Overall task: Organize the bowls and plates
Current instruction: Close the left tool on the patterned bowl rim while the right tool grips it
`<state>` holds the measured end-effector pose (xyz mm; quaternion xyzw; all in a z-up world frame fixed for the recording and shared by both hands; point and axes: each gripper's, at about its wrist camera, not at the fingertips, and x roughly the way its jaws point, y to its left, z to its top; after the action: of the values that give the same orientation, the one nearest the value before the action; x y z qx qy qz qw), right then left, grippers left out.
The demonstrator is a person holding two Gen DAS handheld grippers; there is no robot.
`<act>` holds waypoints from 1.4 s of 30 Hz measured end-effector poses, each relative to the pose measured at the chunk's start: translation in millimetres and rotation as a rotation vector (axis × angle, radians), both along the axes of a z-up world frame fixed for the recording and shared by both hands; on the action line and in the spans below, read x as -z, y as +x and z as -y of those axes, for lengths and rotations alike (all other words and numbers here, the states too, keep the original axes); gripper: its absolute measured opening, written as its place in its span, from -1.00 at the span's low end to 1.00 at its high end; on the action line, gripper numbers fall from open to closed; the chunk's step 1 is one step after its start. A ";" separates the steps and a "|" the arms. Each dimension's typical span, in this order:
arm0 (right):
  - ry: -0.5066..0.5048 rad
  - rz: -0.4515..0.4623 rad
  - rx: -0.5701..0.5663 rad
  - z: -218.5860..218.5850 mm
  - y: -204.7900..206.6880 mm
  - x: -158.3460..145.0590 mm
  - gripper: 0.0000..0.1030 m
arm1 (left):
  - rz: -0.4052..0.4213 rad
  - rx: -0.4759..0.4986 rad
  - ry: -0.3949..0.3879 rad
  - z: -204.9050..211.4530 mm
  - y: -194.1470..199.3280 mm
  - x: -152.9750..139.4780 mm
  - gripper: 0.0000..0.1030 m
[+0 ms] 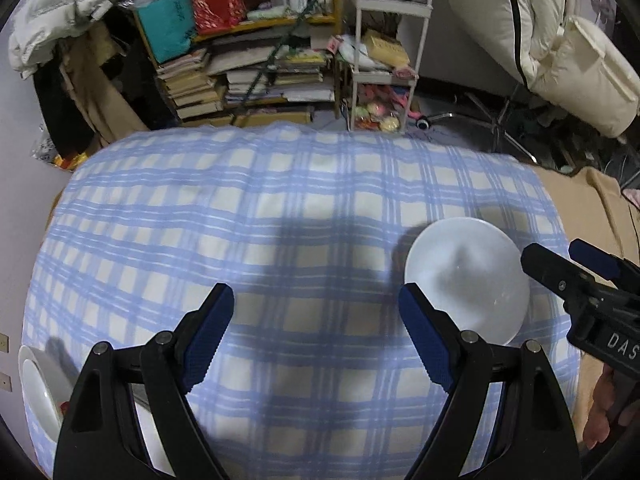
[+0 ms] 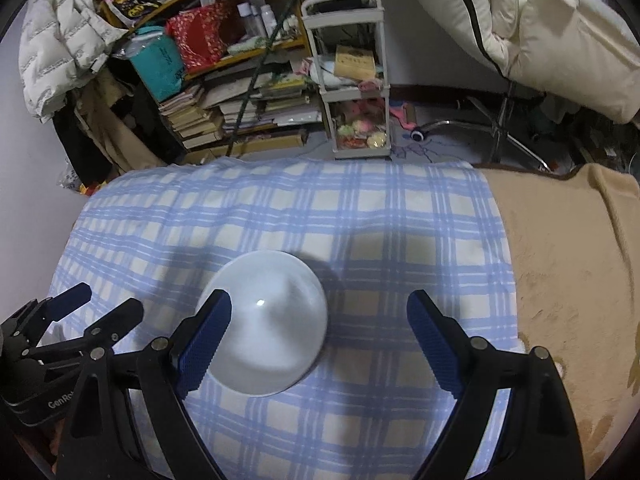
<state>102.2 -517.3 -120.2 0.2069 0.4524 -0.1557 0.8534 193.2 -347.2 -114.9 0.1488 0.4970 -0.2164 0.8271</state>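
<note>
Hovering over the bed, the right gripper [image 2: 319, 332] has its blue ribbed pads spread wide, nothing between them. Just ahead, the round white glossy bowl [image 2: 266, 324] sits on the blue-and-cream plaid blanket [image 2: 360, 216], its left side partly hidden behind the left pad, so it lies left of the gap's centre rather than squarely between the fingers. Whether that pad touches the bowl, I cannot tell. A small highlight gleams on its smooth surface.

Over on the other side, the left gripper [image 1: 316, 336] is likewise spread apart and empty, black arms angling out to blue textured pads. From its view the same bowl [image 1: 468, 280] lies to the right, just beyond the right pad, with the right gripper's black fingers [image 1: 560, 276] close by the bowl's right edge. Down at the lower left, a white round plate [image 1: 38, 392] peeks out at the blanket's edge, partly hidden by the gripper arm.

The blanket looks soft and rumpled, its checks bulging in the fisheye. To the right a tan fleecy blanket [image 2: 568, 264] lies beside it. Farther back stand a white plastic trolley [image 2: 352, 92], a wooden shelf with stacked books [image 2: 224, 108], and cream padded bedding [image 2: 540, 24] hanging at upper right.
</note>
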 end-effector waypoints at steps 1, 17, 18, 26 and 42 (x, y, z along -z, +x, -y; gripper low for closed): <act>0.004 -0.004 -0.002 1.7 0.9 3.2 0.82 | -0.015 0.005 0.011 4.9 1.2 5.8 0.62; 0.130 -0.102 -0.014 14.1 15.4 50.1 0.07 | -0.061 0.110 0.122 45.0 -0.8 44.4 0.43; 0.140 -0.107 -0.014 14.5 15.6 51.8 -0.09 | -0.069 0.132 0.116 47.1 -2.2 47.1 0.33; 0.264 -0.136 -0.025 13.6 18.6 67.4 -0.69 | -0.179 0.143 0.036 49.2 -7.0 63.9 -0.33; 0.140 -0.125 -0.106 -35.5 27.5 38.0 -0.74 | -0.183 0.118 0.008 7.2 -5.5 37.3 -0.68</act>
<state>129.8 -481.8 -158.2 0.2317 0.5248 -0.0909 0.8140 187.7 -354.4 -152.3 0.1607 0.5618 -0.2755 0.7633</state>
